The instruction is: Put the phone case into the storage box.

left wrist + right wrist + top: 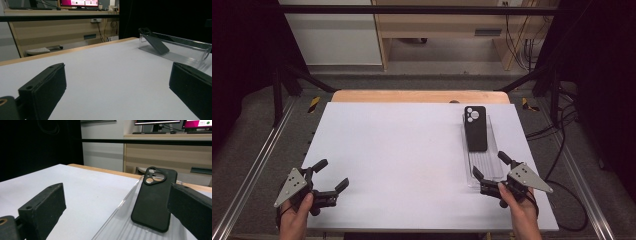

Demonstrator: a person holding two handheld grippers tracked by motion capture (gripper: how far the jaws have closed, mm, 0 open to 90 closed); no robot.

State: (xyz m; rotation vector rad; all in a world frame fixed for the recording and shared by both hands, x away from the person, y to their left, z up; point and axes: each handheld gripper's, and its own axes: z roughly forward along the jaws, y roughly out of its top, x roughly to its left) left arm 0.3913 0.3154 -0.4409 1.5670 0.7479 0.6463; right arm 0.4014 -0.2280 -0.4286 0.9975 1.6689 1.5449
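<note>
At the right side of the table, a black phone case (pixel 475 128) leans in a clear tray (pixel 492 170), long axis near-to-far. Right gripper (pixel 492 168) sits just near of it, jaws wide, empty (left gripper (pixel 331 174) likewise, well apart).

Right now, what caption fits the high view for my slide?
Two open tongs, left and right, wait on a white table near a black phone case leaning in a clear tray.
</note>
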